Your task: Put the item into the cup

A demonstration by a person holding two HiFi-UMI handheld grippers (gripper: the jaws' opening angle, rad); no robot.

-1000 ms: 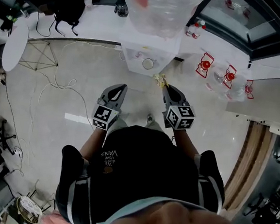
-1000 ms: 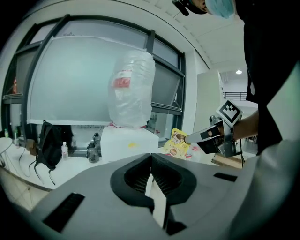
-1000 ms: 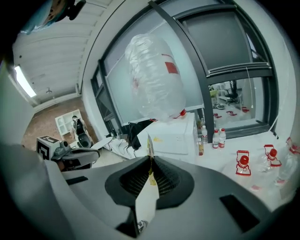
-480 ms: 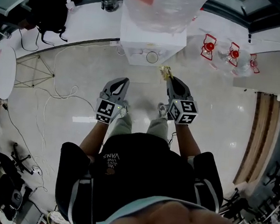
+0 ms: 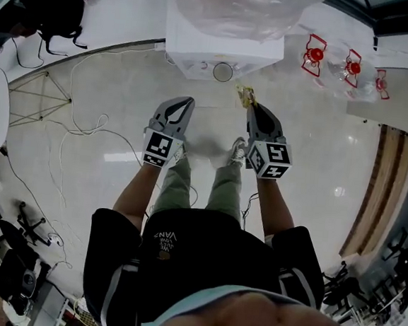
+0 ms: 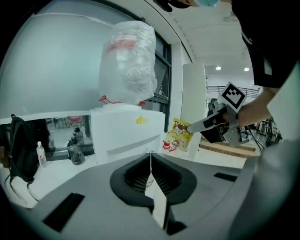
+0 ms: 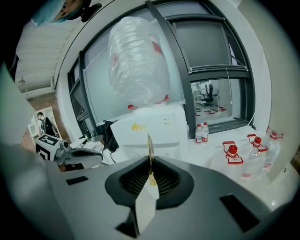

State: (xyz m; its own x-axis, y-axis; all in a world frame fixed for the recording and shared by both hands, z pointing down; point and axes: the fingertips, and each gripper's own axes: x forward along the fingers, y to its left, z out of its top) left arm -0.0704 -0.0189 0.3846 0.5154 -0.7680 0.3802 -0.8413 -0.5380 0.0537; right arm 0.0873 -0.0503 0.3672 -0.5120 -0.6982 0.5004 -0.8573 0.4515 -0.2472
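Before the white dispenser (image 5: 199,52), standing closer than a second ago, with its front filling more of the head view and legs now showing beneath both tongs. Pinching the yellow sachet (image 5: 247,94) by its lower edge in the closed right tongs (image 5: 252,107); carrying the left tongs (image 5: 187,103) shut and empty. Holding the sachet short of the cup (image 5: 222,72) on the dispenser ledge, so probably still approaching, not yet inserting. Leaving open floor (image 5: 102,107) to the left; minding the ledge edge, the wrapped bottle (image 5: 239,6) overhanging the cup, and the small bottles (image 5: 333,63) on the tabletop (image 5: 300,32) to the right.
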